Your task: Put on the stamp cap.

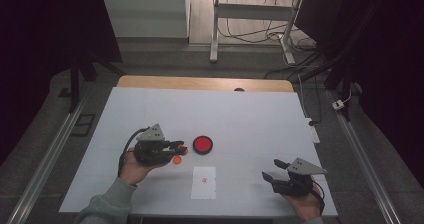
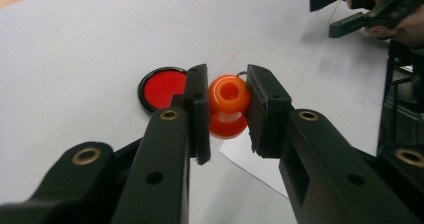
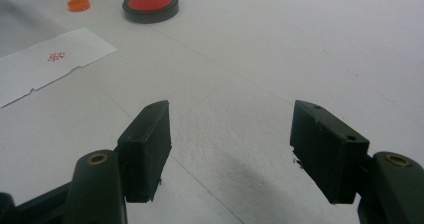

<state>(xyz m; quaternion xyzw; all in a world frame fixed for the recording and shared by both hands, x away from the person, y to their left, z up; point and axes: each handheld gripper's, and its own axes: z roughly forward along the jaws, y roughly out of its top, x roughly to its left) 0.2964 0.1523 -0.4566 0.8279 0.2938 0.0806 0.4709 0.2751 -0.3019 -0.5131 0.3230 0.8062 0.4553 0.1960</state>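
My left gripper (image 1: 182,147) is shut on a small orange knob-shaped piece (image 2: 229,95), which sits squeezed between both pads, a little above the table. An orange disc (image 1: 176,160) lies on the table just below it, and it appears again in the right gripper view (image 3: 79,4). A round red pad in a black rim (image 1: 202,144) rests just right of the left jaws (image 2: 160,88). My right gripper (image 1: 270,168) stands open near the table's front right corner, nothing between its jaws (image 3: 230,129).
A white slip of paper (image 1: 204,182) with a small red mark lies flat near the front edge, between the two hands. The white table cover (image 1: 225,114) stretches bare toward the back. The right gripper (image 2: 340,11) shows far off in the left gripper view.
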